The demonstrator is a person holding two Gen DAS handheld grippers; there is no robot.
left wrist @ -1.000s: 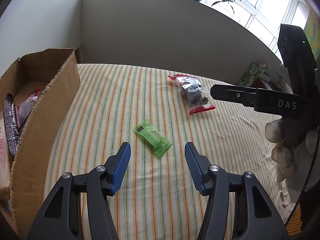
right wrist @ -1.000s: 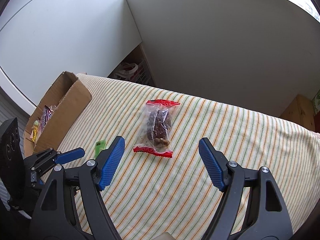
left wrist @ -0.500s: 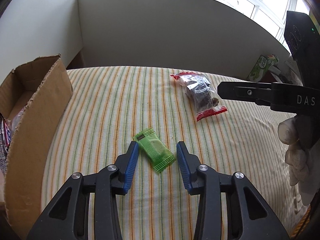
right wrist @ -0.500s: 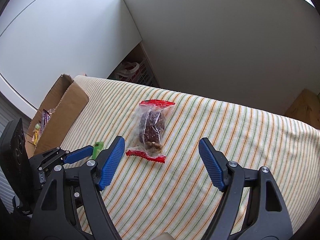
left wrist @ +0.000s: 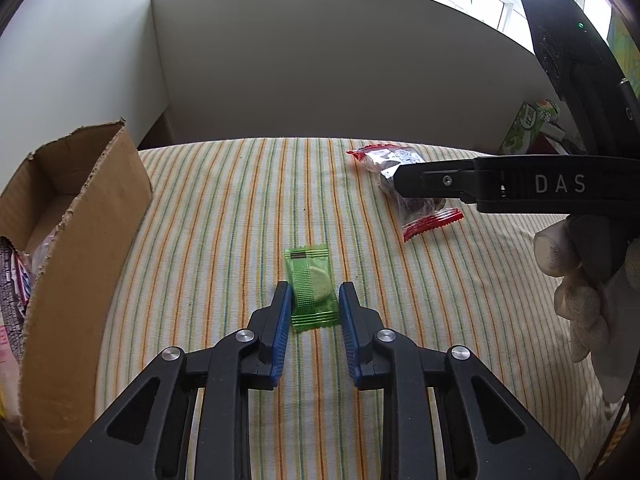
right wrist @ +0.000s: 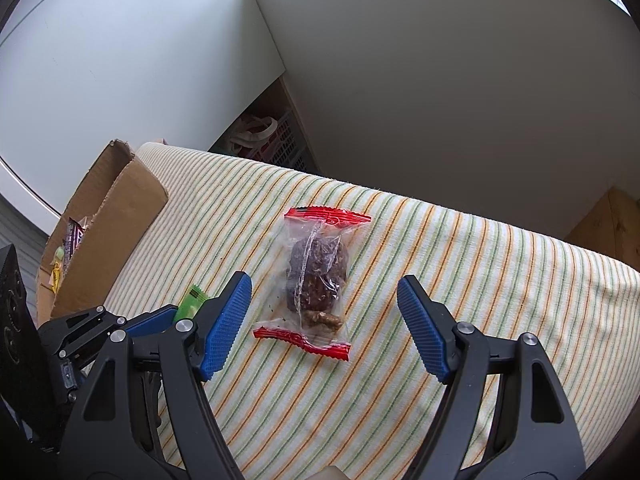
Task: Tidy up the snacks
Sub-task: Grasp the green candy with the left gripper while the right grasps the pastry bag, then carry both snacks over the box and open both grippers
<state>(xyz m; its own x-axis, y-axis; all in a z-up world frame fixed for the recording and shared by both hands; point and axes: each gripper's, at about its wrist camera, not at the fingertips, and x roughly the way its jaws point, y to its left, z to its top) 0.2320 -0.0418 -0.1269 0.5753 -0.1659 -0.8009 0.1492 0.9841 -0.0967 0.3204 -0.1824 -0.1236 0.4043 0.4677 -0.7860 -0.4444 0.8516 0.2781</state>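
A green snack packet [left wrist: 310, 280] lies on the striped tablecloth [left wrist: 224, 208]. My left gripper [left wrist: 316, 286] is closing around it, and its blue pads touch the packet's two long sides. The packet's tip [right wrist: 192, 300] shows between those pads in the right wrist view. A clear packet with red ends and dark brown pieces [right wrist: 316, 276] lies further right. My right gripper [right wrist: 324, 282] hovers open over it, with its pads wide apart and clear of the wrapper. One right finger [left wrist: 440, 180] crosses the packet [left wrist: 430, 220] in the left wrist view.
An open cardboard box [left wrist: 80, 216] holding several snack packs stands at the table's left edge. A gloved hand [left wrist: 580, 292] holds the right gripper. A green carton [left wrist: 528, 128] stands off the table's far right. A basket [right wrist: 276, 136] sits behind the table's far edge.
The left jaws have closed from wide apart onto the green packet, which turned from slanted to lengthwise between them. The right gripper came lower and closer over the clear packet, still open.
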